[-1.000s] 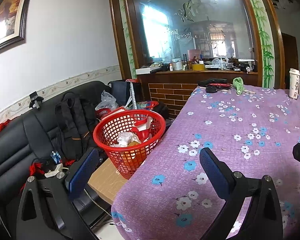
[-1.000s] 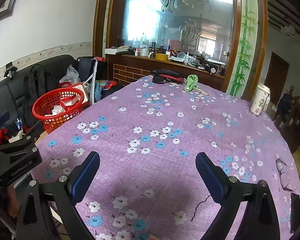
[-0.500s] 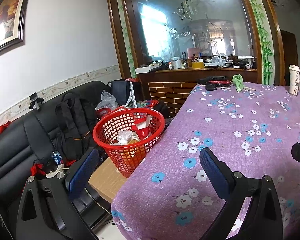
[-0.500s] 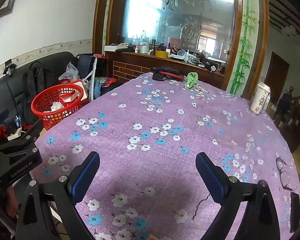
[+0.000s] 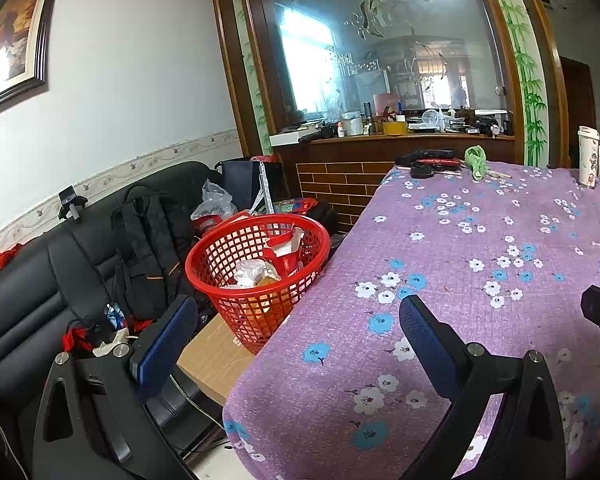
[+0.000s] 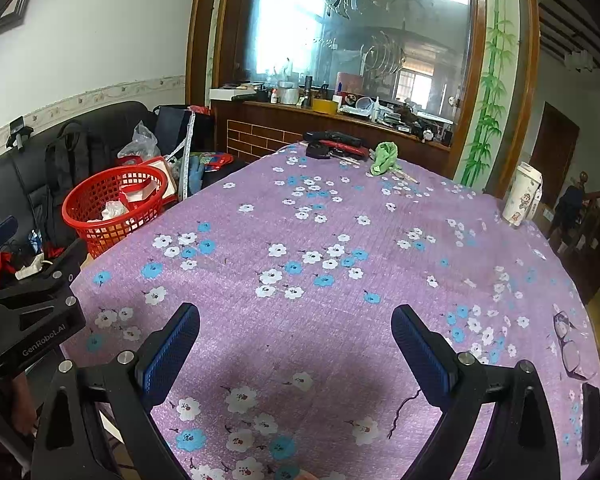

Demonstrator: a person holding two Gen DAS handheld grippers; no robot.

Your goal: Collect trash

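Risk: your left gripper (image 5: 296,336) and right gripper (image 6: 296,338), both spread empty, may mistake the green cloth (image 6: 384,158), possibly not trash, for red basket (image 5: 256,276) litter

The middle of the table (image 6: 340,216) lies bare, giving wide room to pass. Along its far edge stand black and red items (image 6: 334,145) and a green cloth (image 6: 384,157), with a cup (image 6: 522,194) at the right edge and glasses (image 6: 570,344) near the right corner. Off the left edge a basket (image 5: 220,256) sits just beside the table, and a backpack (image 5: 152,248) behind it.
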